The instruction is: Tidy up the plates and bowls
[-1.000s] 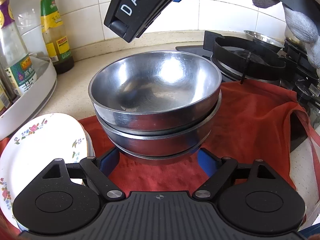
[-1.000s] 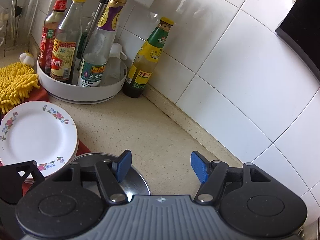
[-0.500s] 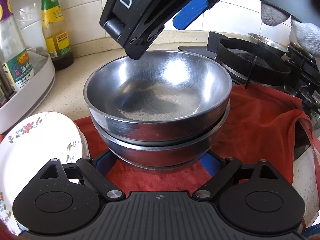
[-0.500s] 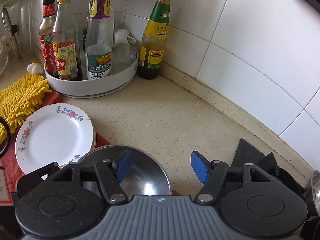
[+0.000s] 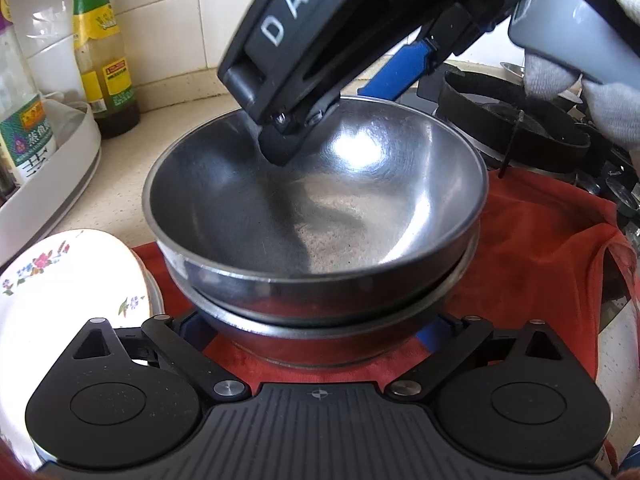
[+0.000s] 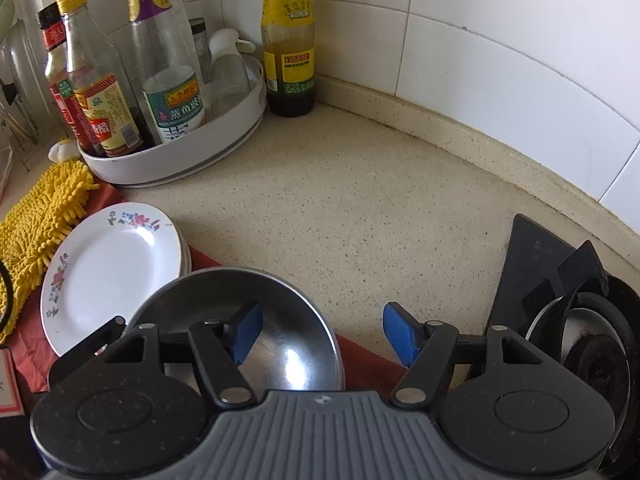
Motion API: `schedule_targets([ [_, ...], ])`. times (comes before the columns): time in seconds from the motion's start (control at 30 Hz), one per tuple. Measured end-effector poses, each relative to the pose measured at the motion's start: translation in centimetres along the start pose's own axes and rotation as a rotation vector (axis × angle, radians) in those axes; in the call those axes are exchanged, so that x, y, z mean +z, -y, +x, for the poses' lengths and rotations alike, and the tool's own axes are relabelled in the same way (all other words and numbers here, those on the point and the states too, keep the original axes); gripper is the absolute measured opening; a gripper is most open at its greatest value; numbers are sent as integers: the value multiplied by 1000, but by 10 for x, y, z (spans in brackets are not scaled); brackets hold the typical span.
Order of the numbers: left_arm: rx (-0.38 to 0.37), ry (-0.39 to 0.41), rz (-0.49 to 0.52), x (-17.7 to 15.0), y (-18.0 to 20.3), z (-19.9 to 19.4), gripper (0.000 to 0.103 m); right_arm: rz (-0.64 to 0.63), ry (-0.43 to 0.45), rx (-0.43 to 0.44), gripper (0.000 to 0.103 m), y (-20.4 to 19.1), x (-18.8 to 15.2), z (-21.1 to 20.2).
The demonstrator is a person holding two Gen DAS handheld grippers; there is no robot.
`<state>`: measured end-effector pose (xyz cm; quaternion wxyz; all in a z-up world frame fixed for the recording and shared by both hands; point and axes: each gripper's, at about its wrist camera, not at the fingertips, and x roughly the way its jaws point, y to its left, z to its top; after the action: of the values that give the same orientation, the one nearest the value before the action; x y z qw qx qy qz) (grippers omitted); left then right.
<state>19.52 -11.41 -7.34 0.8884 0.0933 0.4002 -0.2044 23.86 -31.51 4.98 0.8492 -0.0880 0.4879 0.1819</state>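
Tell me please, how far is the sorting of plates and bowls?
Done: the steel bowls sit nested on the red cloth, and the flowered plates are stacked beside them. In hand: nothing; the left gripper is opening around the bowl stack, and the right gripper hangs open over the top bowl. Left: cannot tell.

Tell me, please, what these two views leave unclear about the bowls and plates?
- Left wrist view: the bowl stack hides the left gripper fingertips, so contact is uncertain while its jaws open.
- Left wrist view: the frame edge and gripper body crop the plates.
- Right wrist view: the right gripper covers the bowls' near side; their count is unclear.
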Motion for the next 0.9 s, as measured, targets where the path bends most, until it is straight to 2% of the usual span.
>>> schedule_targets([
  [0.33, -9, -9, -4, 5, -3, 9, 103, 86, -48, 101, 65, 20, -1, 12],
  [0.53, -4, -1, -2, 7, -5, 13, 103, 140, -83, 191, 65, 27, -6, 19],
  [0.63, 7, 5, 1, 9, -4, 15, 103, 160, -95, 271, 65, 28, -11, 21],
  [0.9, 31, 21, -18, 9, -2, 17, 103, 184, -77, 288, 63, 33, -13, 22],
])
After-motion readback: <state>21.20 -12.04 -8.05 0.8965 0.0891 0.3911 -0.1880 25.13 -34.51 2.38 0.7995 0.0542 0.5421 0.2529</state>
